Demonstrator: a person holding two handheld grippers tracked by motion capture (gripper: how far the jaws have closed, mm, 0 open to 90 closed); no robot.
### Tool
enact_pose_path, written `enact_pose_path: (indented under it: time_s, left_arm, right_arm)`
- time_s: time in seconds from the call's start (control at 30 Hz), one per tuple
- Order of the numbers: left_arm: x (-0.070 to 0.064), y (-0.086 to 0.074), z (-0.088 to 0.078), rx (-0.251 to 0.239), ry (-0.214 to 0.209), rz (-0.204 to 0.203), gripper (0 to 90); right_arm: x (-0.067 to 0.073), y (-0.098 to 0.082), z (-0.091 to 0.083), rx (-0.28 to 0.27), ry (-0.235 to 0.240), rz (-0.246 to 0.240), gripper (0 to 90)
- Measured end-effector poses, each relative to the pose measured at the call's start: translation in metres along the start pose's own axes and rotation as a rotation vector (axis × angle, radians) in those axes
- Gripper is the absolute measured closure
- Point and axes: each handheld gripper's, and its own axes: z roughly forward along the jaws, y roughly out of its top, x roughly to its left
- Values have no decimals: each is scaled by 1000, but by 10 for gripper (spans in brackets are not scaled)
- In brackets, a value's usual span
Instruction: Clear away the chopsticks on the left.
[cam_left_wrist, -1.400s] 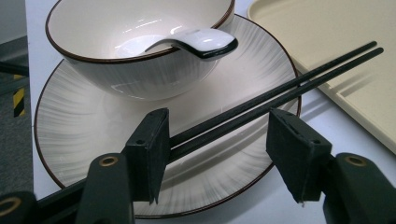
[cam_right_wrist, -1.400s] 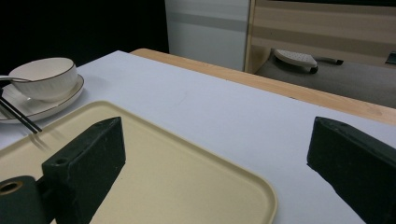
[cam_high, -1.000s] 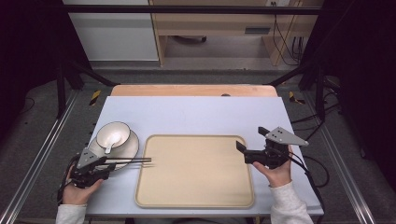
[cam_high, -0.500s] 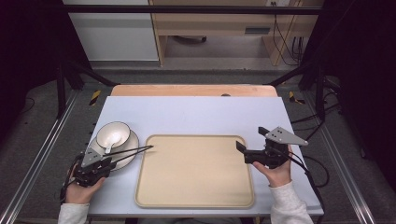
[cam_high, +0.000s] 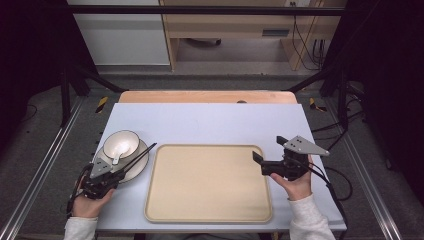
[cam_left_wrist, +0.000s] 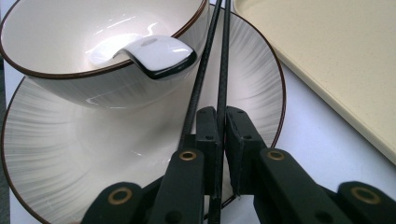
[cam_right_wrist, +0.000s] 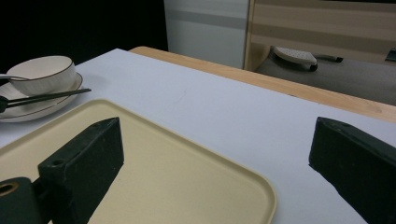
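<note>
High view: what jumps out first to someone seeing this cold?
The big beige tray at the table's centre, bare. Left of it, a white bowl with a spoon inside stands on a plate. The left gripper, its jaws having just closed, pinches a pair of black chopsticks lying across the plate, while the right gripper hovers open at the tray's right edge.

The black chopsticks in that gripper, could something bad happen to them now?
Maybe. The left gripper has just been closing and pinches the two thin black chopsticks only near their ends, so they could twist or slip out. Their shafts pass close to the white brown-rimmed bowl with the white ceramic spoon leaning on its rim; a careless lift might knock it. They also lie over the streaked round plate and could scrape it.
</note>
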Motion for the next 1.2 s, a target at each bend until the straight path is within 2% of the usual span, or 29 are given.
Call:
enact_pose_path:
  time_s: [0.1,0.17,0.27,0.53,0.77,1.03,1.2]
  left_arm:
    - [-1,1,1,-4,-2,-6,809]
    - [-1,4,3,-3,-4,-25,790]
    - [-1,8,9,16,-8,-21,786]
    - [0,9,13,34,-19,-48,820]
    - [-4,10,13,29,-24,-44,853]
    - [-14,16,5,-7,-14,-55,855]
    - [-21,20,-2,-45,-8,-89,855]
  right_arm:
    - [0,0,0,-1,1,0,34]
    - [0,0,0,-3,2,-2,34]
    - [0,0,0,1,2,2,34]
    - [-1,0,-1,-1,1,0,34]
    - [0,0,0,1,1,-1,33]
    - [-1,1,-3,-2,-5,0,32]
    - [-3,2,-4,-3,-22,-5,23]
